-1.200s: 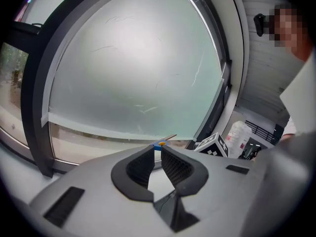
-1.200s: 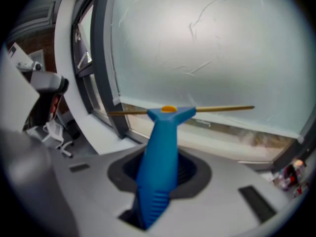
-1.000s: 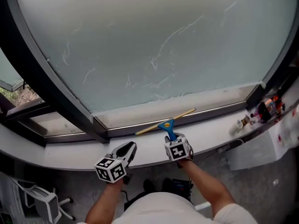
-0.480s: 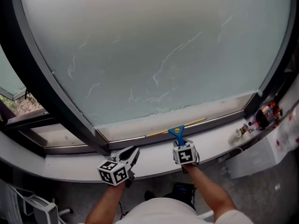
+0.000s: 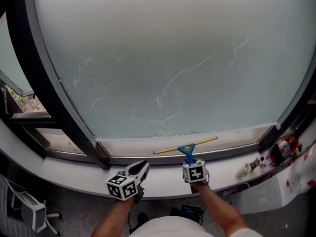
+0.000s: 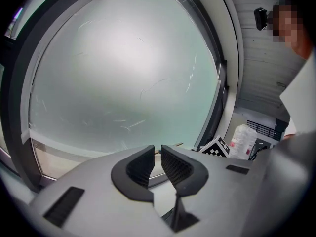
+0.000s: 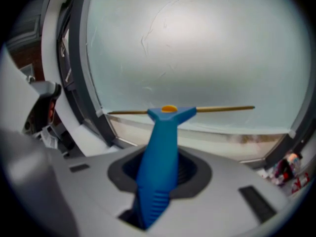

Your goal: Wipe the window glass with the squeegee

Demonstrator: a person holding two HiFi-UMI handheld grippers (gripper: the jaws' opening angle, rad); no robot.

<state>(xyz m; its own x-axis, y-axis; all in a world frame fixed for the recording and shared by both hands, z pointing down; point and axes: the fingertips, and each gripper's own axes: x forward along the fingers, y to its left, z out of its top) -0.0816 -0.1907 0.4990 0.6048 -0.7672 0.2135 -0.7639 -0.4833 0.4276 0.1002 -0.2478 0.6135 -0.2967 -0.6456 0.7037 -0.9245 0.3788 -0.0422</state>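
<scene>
Gripping the squeegee (image 5: 186,149) by its blue handle, I am working with the right gripper (image 5: 189,160) clamped on it. In the right gripper view the pads are pressing on both sides of the handle, low down on its ribbed part (image 7: 159,181). My guess is that this low grip is giving me reach, so the blade (image 5: 207,140) is standing well ahead of the jaws. The blade is lying almost level across the bottom of the window glass (image 5: 173,58), just above the sill (image 5: 74,179). Whether its edge is pressing on the pane I cannot tell from here. The gripper is pointing down at a slant, which I judge is setting the blade flat to the glass rather than on one corner.

The left gripper (image 5: 142,166) is hanging beside the right one over the sill, its jaws together with nothing between them (image 6: 156,161). I am holding it clear so it is not crossing the blade's path.

Faint streaks are showing higher on the pane, so most of the wiping is looking undone. Bottles (image 5: 279,149) are standing far off at the right end, well away from the blade.
</scene>
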